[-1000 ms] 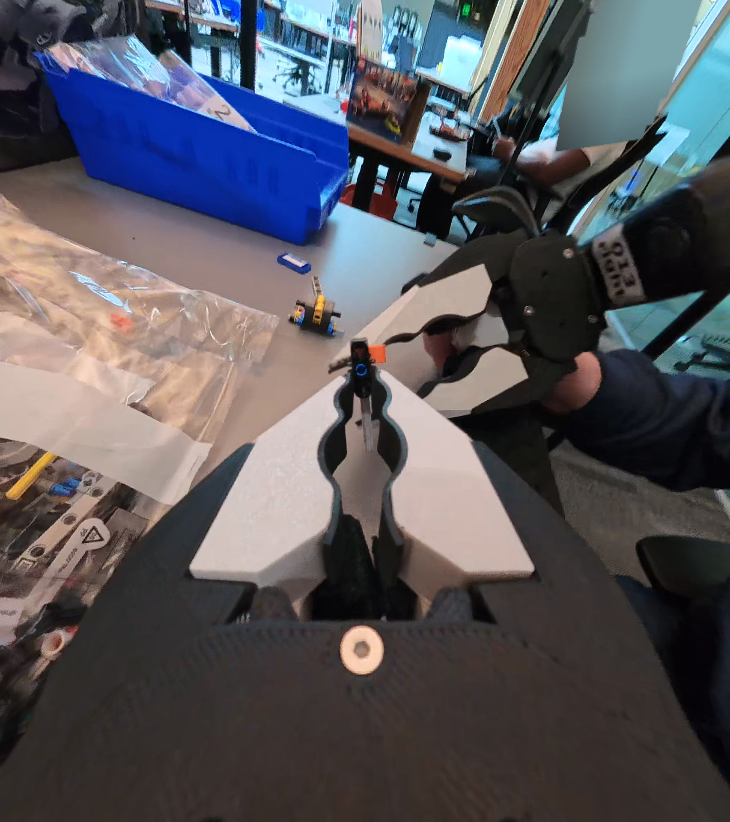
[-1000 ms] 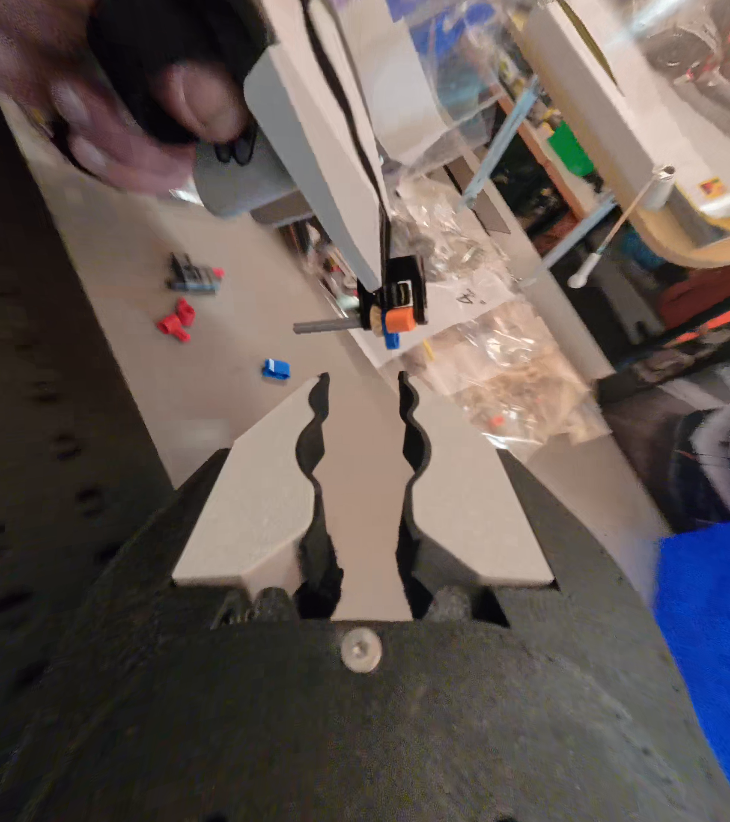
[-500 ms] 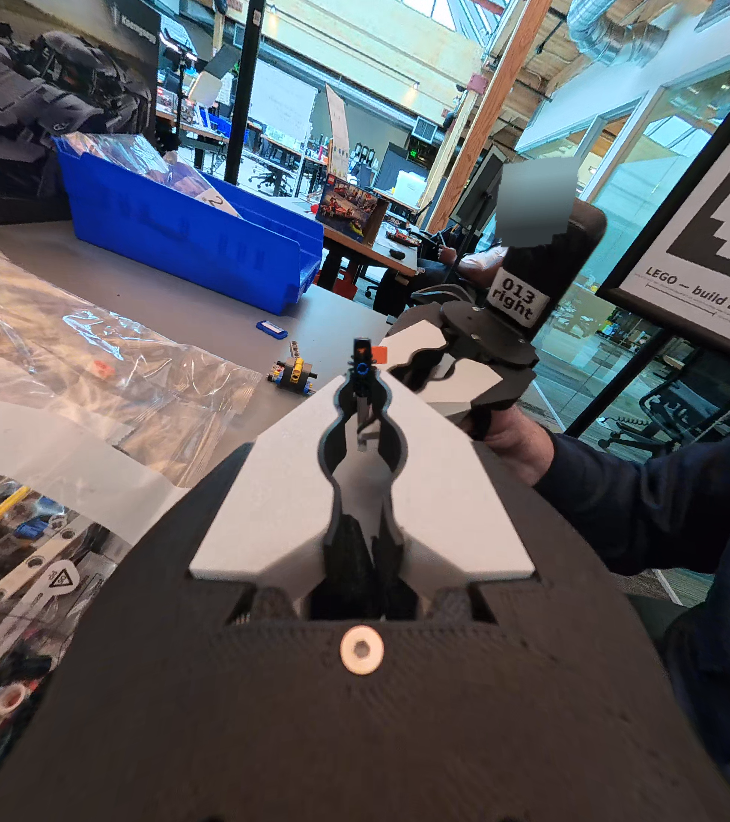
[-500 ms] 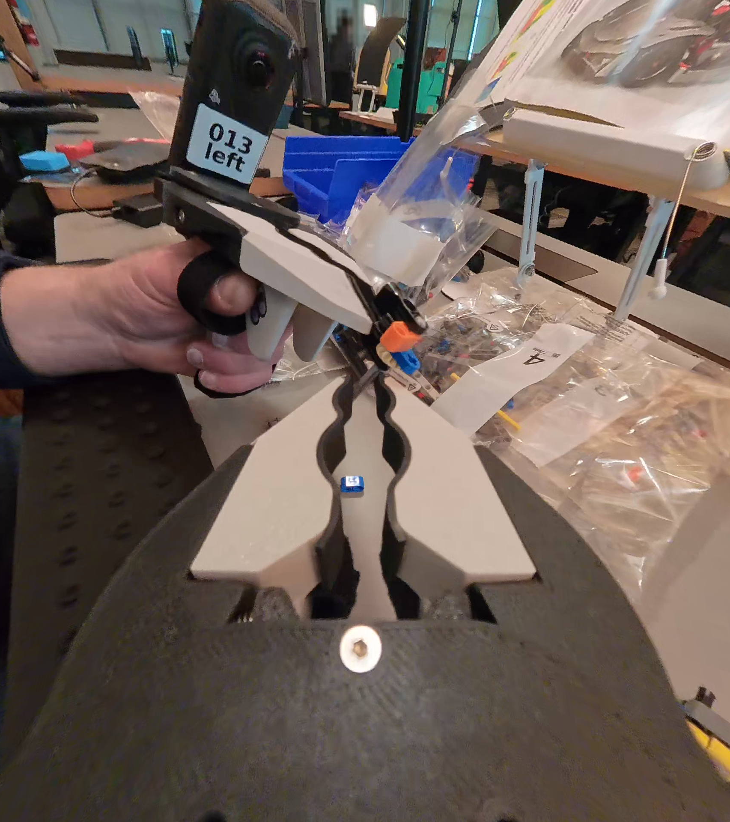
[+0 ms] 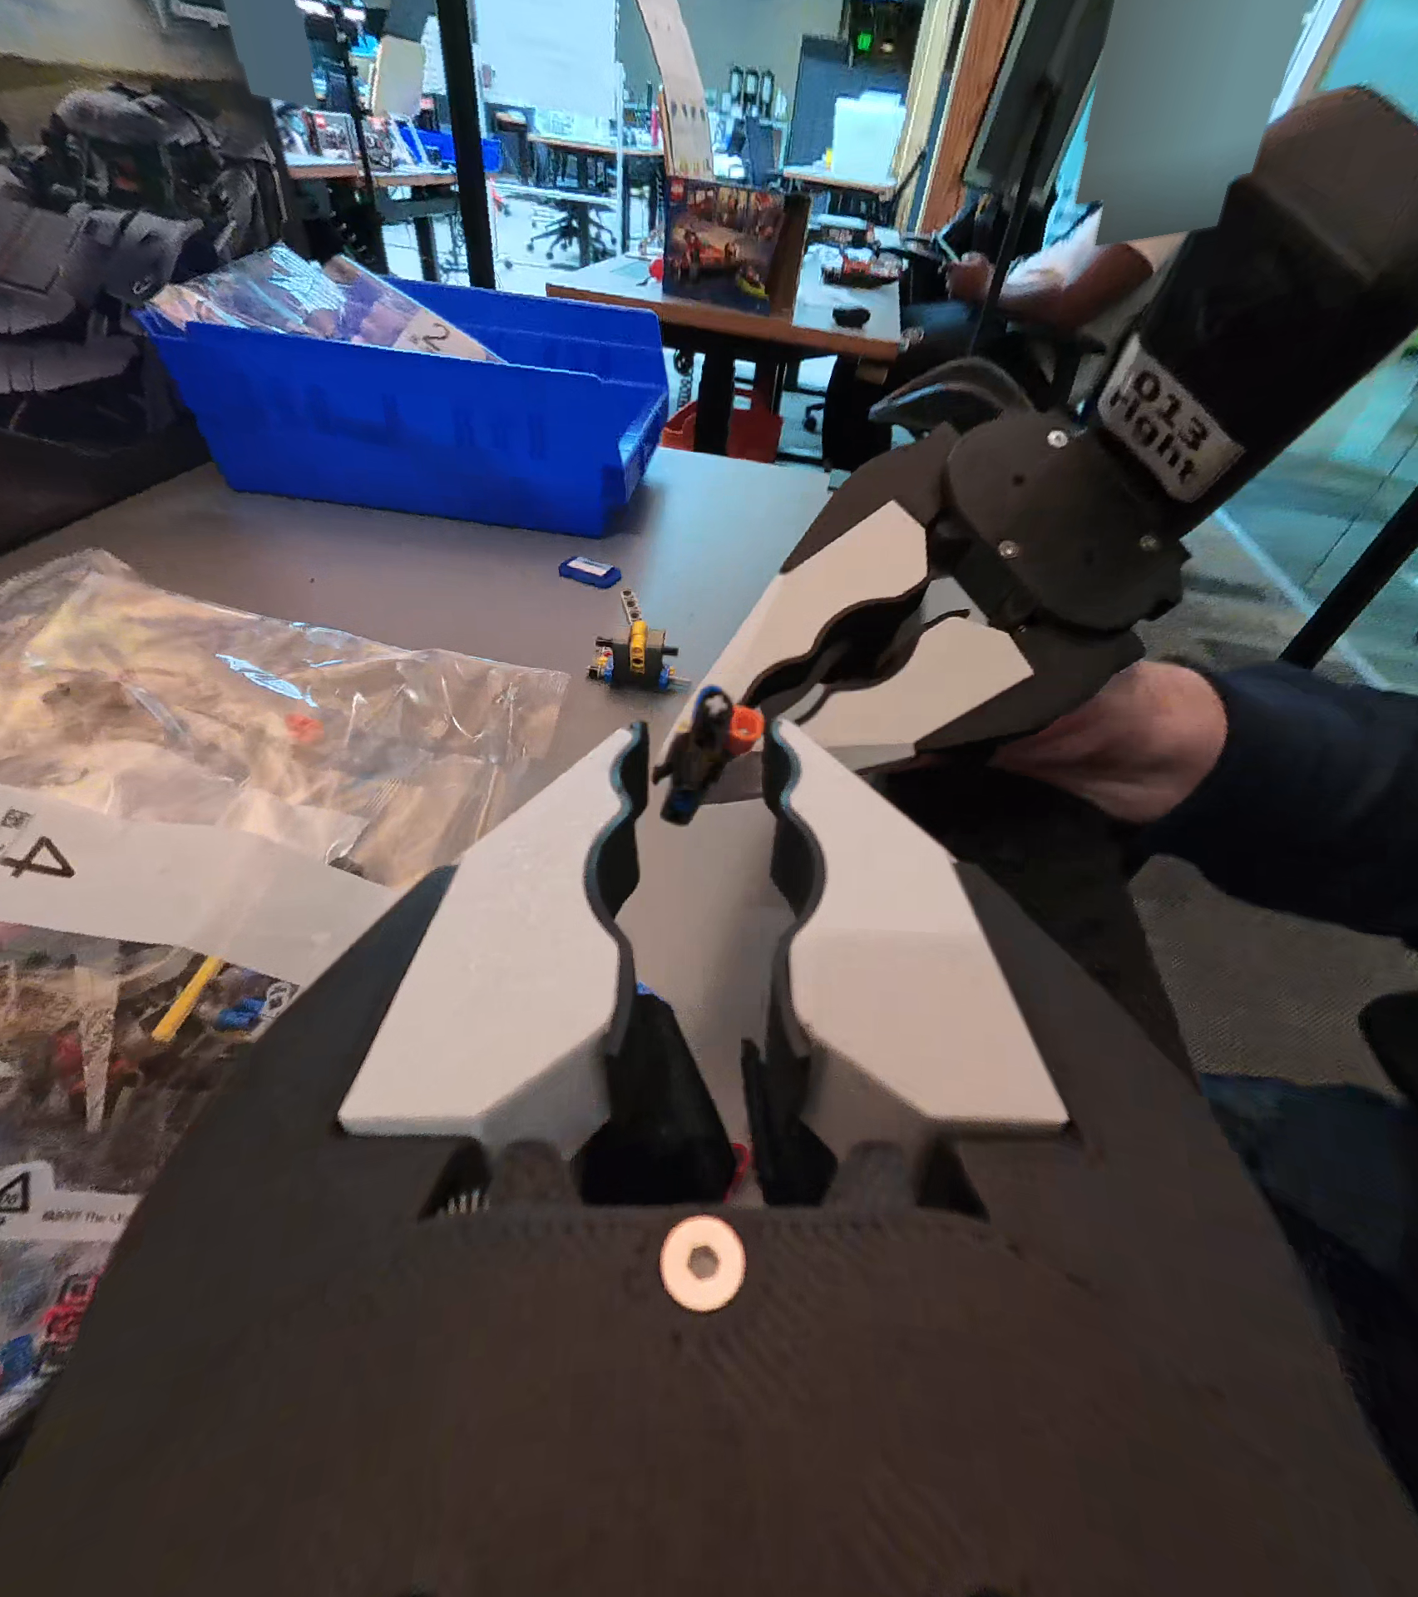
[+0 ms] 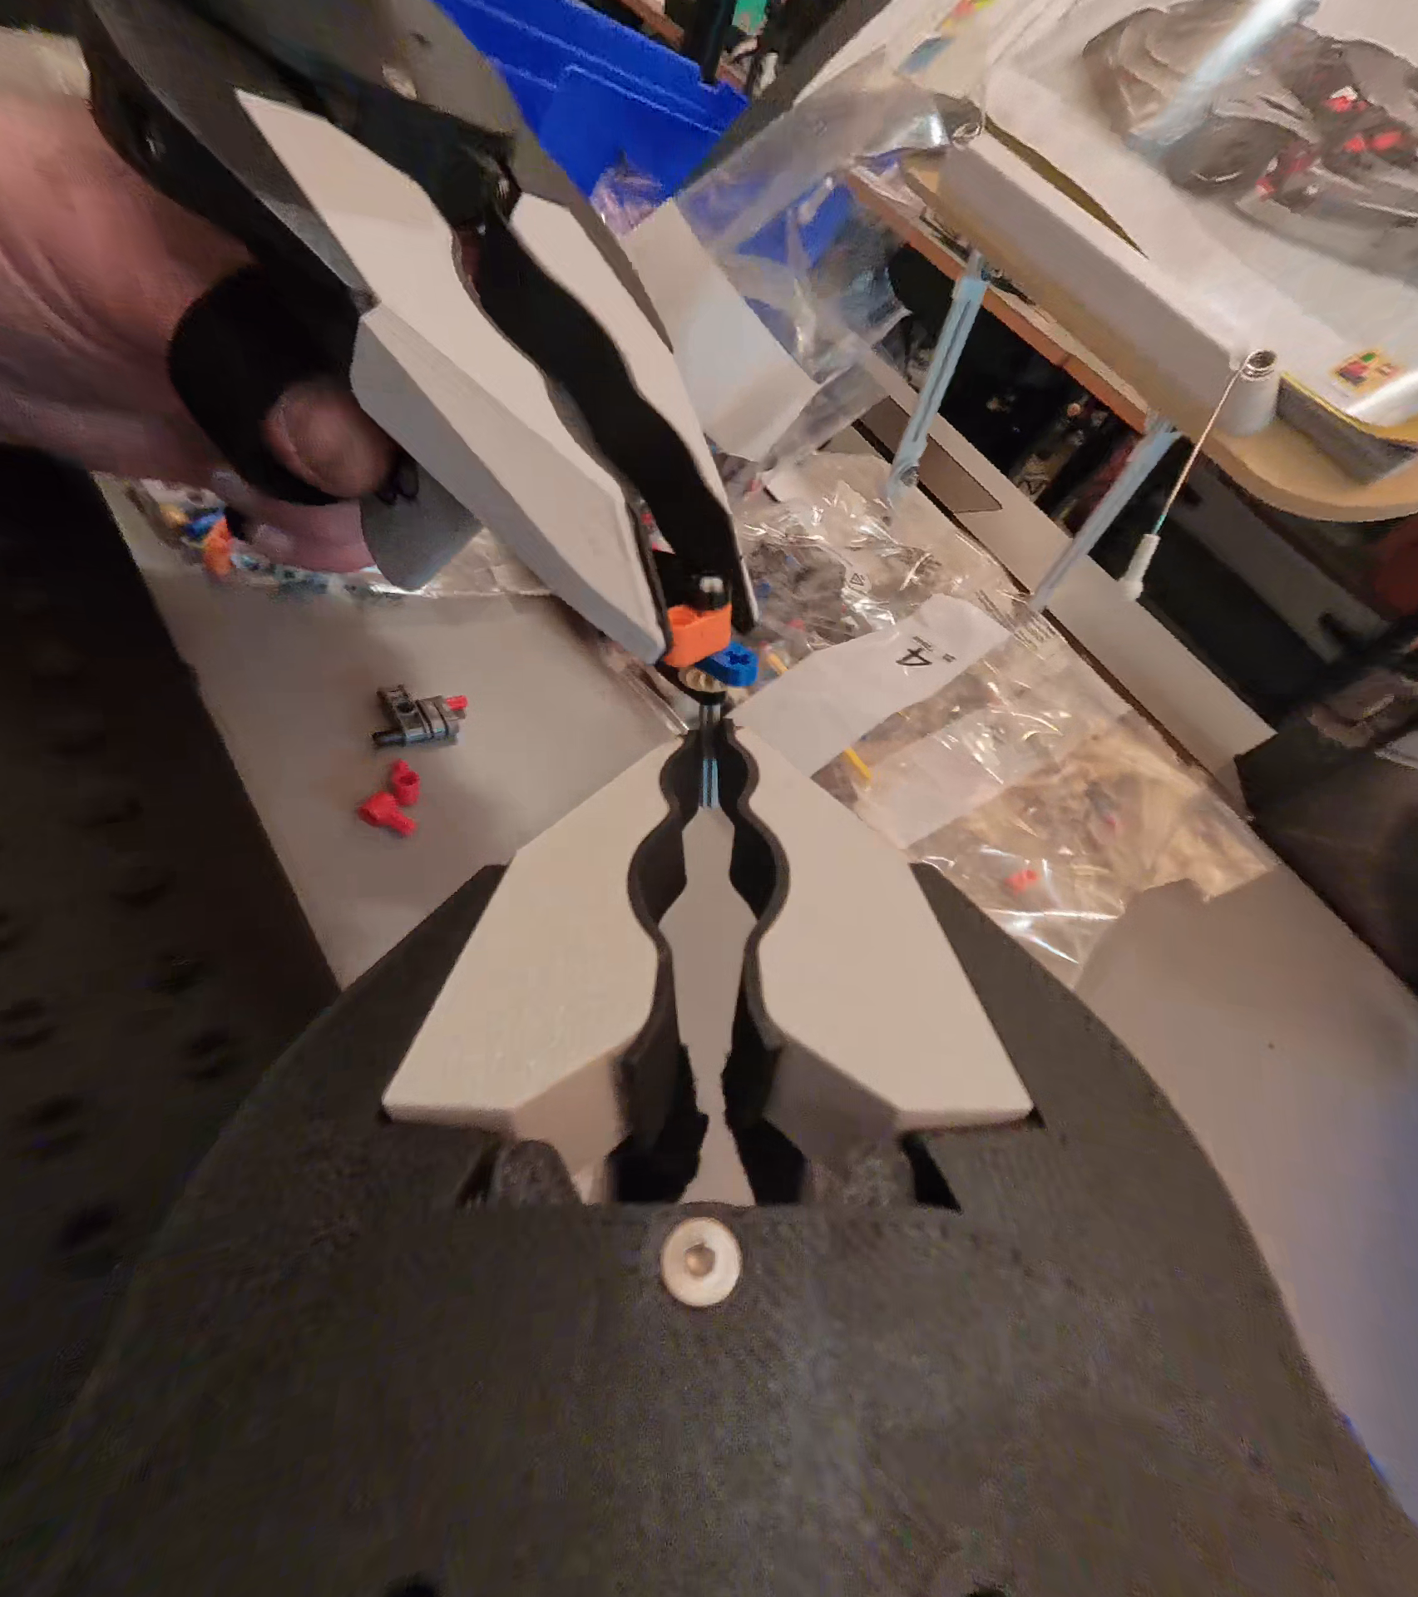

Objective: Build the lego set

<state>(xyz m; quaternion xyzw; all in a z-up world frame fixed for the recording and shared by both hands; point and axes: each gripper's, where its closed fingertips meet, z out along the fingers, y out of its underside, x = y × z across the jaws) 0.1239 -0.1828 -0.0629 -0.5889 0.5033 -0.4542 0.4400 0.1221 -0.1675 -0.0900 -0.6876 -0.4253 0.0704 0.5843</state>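
Our right gripper (image 6: 709,760) pinches the thin axle of the small lego assembly (image 5: 701,752) above the surface's near edge; left gripper (image 5: 701,769) gapes around it. It's light and easily popped apart, so we grip the axle.

Left gripper (image 5: 703,747) wide open, jaws spread; right gripper (image 6: 709,741) pinched nearly closed at its tips, coming in from two o'clock in the left wrist view, bare hand (image 5: 1120,743) clutching its handle
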